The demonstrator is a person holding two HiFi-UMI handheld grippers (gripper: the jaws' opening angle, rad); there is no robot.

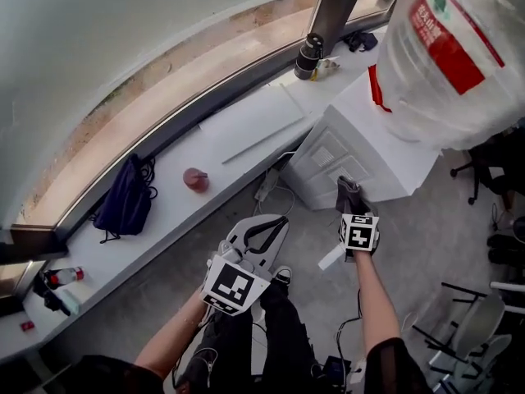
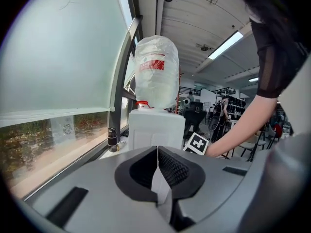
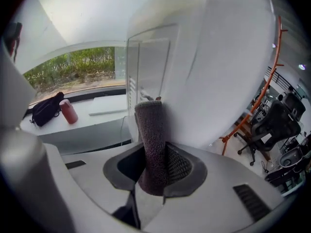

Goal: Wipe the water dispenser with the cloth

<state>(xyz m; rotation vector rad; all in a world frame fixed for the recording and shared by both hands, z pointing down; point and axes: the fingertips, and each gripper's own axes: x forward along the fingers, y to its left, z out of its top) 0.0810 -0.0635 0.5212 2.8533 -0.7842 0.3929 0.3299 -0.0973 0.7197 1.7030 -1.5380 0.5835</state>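
The white water dispenser [image 1: 361,150] stands on the floor by the window ledge, with a large clear bottle [image 1: 455,52] on top. My right gripper [image 1: 351,208] is shut on a dark, rolled cloth [image 1: 348,192], whose end is at the dispenser's lower side panel. From the right gripper view the cloth [image 3: 151,140] sticks up between the jaws, right against the white panel [image 3: 214,72]. My left gripper [image 1: 261,235] hangs lower left, apart from the dispenser. In its own view the left gripper [image 2: 158,154] has its pads together with nothing between them, and the dispenser [image 2: 155,127] stands ahead.
A long white window ledge [image 1: 164,220] carries a dark bag [image 1: 127,199], a red bottle [image 1: 195,179], a flat white board [image 1: 246,125] and a black cylinder [image 1: 309,56]. A power strip and cable [image 1: 267,185] lie beside the dispenser. Office chairs [image 1: 484,327] stand at the right.
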